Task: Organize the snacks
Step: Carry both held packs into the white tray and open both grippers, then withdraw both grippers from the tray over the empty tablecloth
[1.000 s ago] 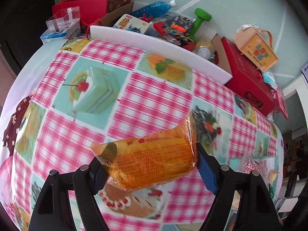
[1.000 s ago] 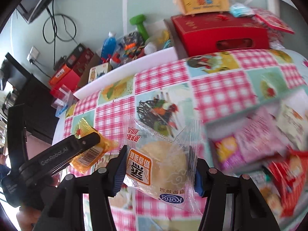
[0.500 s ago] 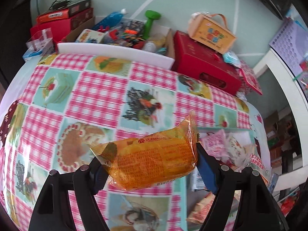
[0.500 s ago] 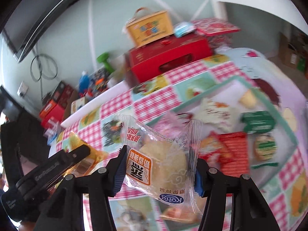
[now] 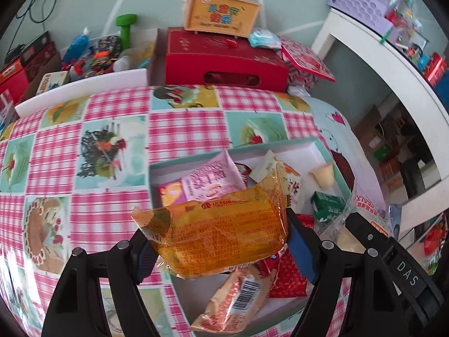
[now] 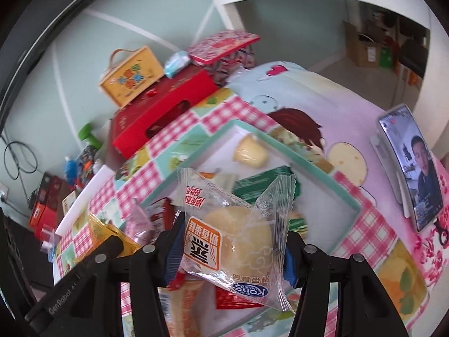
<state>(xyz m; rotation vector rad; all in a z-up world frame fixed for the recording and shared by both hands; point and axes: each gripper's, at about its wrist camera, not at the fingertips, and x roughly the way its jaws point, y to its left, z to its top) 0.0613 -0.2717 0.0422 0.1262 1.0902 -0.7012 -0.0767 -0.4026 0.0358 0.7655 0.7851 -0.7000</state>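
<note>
**Q:** What has changed since a second ago?

**A:** Both views have swept sideways across the pink checked tablecloth with cake pictures (image 5: 185, 123) covering the surface. The shallow white cardboard tray with a mint-green rim (image 6: 283, 147), earlier at the edge of sight, now lies directly beneath both tools.

**Q:** What is the left hand-held gripper doing?

**A:** The left hand-held gripper (image 5: 217, 241) is clamped on a glossy orange plastic snack packet with fine print (image 5: 213, 233), blue pads pressing both ends. The packet hangs in the air above the tray's near left part.

**Q:** And the right one?

**A:** The right hand-held gripper (image 6: 228, 250) is clamped on a clear plastic wrapper holding a round pale bun with an orange label (image 6: 235, 241), also raised over the tray.

**Q:** What already lies in the tray?

**A:** A pink sachet (image 5: 210, 181), a small green carton (image 5: 327, 207), a pale yellow jelly cup (image 5: 322, 175), a red packet (image 5: 286, 278) and a barcoded orange-and-white wrapper (image 5: 238, 300).

**Q:** Anything else nearby?

**A:** A flat red gift box (image 5: 224, 59) beyond the cloth's far edge, with a yellow handled box (image 5: 221, 16) on top. A phone on a white stand (image 6: 409, 168) stands right of the tray.
</note>
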